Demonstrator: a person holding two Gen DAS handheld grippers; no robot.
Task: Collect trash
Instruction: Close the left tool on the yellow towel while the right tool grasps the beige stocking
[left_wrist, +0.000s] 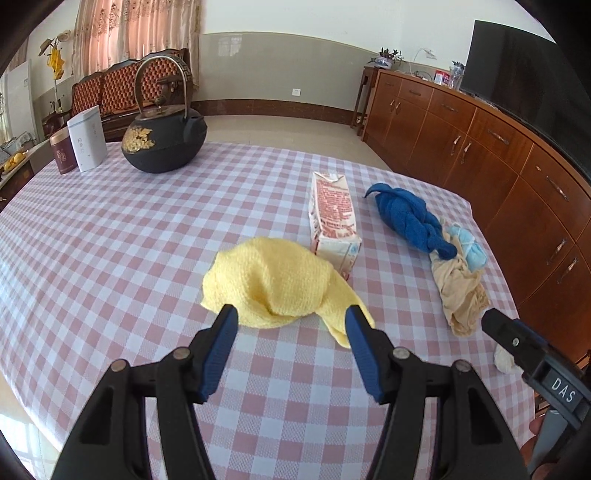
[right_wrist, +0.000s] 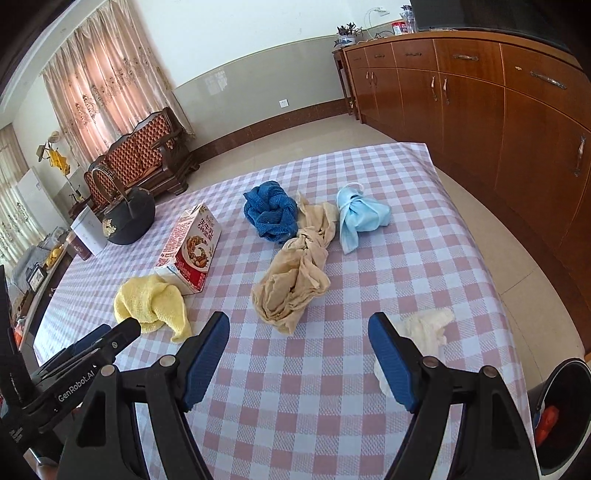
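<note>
Covering the tabletop (right_wrist: 295, 387) is a pink checked cloth, brown cupboards (right_wrist: 480, 110) alongside; left gripper (left_wrist: 291, 314) and right gripper (right_wrist: 299, 321) fingers spread wide, holding nothing

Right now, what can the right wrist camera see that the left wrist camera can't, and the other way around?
Only the right wrist view shows the bin beside the table, with something orange-red inside, and the pale blue face mask in full. Only the left wrist view shows the dark screen on the cabinet and the maroon tin clearly. Both show the yellow cloth, carton, blue cloth, beige stocking, teapot and checked tablecloth. The left gripper and right gripper are open.
</note>
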